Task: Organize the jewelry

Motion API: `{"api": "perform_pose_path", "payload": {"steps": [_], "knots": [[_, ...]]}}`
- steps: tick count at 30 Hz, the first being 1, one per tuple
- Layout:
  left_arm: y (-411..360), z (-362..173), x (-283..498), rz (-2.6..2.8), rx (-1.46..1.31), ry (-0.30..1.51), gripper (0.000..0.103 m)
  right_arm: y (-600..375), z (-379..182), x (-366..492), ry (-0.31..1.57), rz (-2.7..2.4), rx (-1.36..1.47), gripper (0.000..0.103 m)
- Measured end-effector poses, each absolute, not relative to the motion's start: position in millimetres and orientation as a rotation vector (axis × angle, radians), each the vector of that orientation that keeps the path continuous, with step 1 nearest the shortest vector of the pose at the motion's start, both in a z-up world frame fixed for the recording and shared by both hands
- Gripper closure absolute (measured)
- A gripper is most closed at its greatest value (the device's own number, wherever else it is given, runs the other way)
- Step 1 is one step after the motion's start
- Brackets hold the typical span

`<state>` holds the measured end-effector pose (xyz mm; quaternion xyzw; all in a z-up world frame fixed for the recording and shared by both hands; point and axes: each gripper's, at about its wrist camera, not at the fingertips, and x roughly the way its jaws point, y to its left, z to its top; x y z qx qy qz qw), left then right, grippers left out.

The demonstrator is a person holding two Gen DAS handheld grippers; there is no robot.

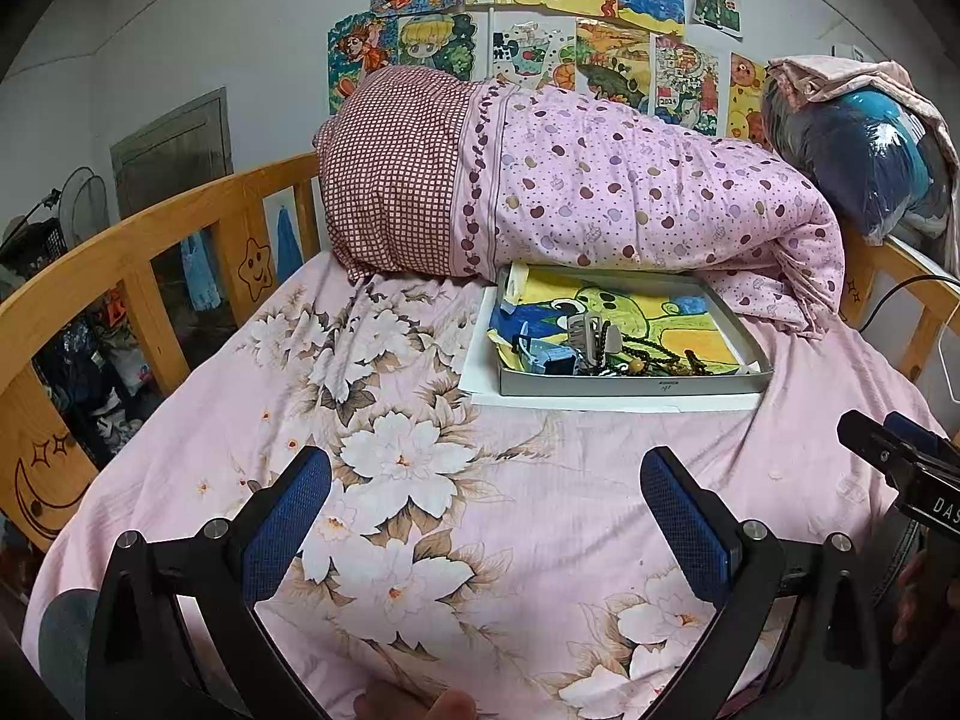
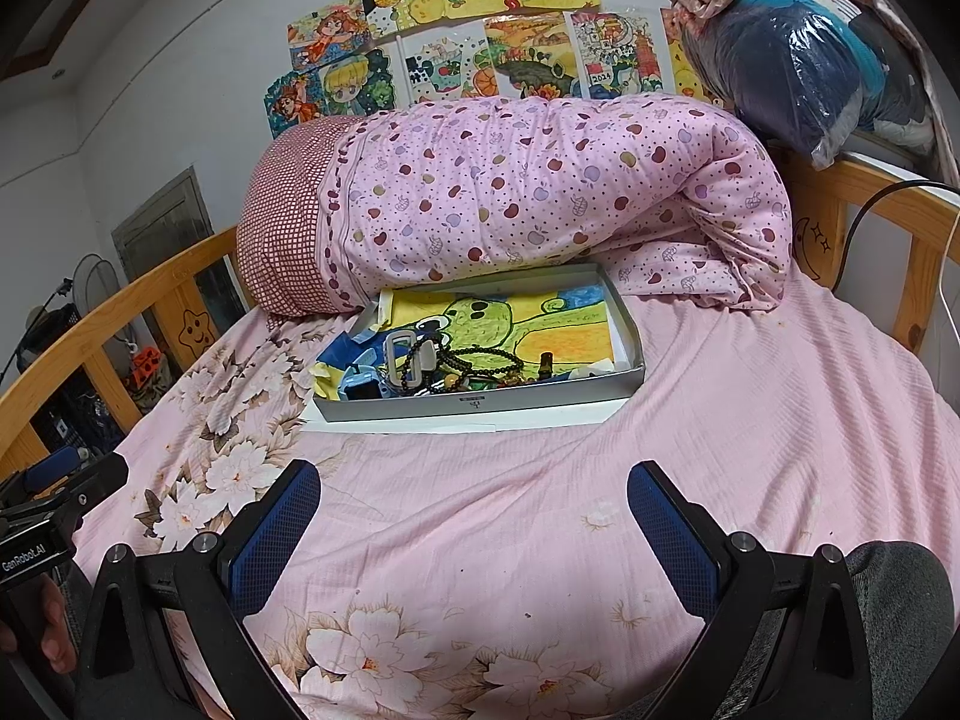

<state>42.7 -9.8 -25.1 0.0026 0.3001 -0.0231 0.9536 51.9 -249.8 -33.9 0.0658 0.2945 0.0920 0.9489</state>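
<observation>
A shallow grey-white box (image 1: 630, 385) (image 2: 480, 407) lies on the bed, lined with a frog drawing. In its near left part lies a heap of jewelry: a dark bead necklace (image 1: 654, 354) (image 2: 480, 358), a grey hair claw (image 1: 591, 330) (image 2: 401, 354) and blue pieces (image 1: 549, 357) (image 2: 360, 387). My left gripper (image 1: 486, 480) is open and empty, low over the sheet well short of the box. My right gripper (image 2: 474, 492) is open and empty, also short of the box. Each gripper shows at the other view's edge.
The box sits on a white sheet of paper (image 1: 480, 360) (image 2: 456, 420). A rolled pink quilt (image 1: 600, 192) (image 2: 540, 192) lies right behind the box. A wooden bed rail (image 1: 150, 252) (image 2: 120, 312) runs along the left, another on the right (image 2: 870, 204). A bagged bundle (image 2: 810, 72) sits at the back right.
</observation>
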Motion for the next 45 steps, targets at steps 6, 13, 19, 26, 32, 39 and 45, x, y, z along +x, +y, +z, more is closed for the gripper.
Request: {"api": "perform_pose_path", "payload": {"steps": [6,13,19,26,32,39,45], "knots": [[-10.1,-25.0,42.4,-0.047,0.006,0.610,0.002,-250.2,-34.0,52.0,0.600,0.187,0.135,0.000],[-9.8,-25.0,42.4,-0.047,0.006,0.609,0.002,-250.5,-34.1,52.2,0.600,0.187,0.135,0.000],[-9.8,-25.1,42.4,-0.047,0.005,0.610,0.002,-250.9,-34.1,52.5,0.601,0.188,0.136,0.000],[-9.7,-25.1,42.4,-0.048,0.006,0.610,0.002,-251.0,-33.9,52.4,0.601,0.189,0.136,0.000],[-9.8,-25.1,42.5,-0.047,0.005,0.610,0.002,-251.1,-34.0,52.5,0.602,0.189,0.136,0.000],[-9.8,-24.9,42.6,-0.050,0.007,0.611,0.002,-251.4,-33.9,52.7,0.603,0.188,0.137,0.000],[-9.7,-25.5,42.0,-0.039,0.015,0.611,0.002,-251.8,-33.9,53.1,0.603,0.189,0.136,0.000]]}}
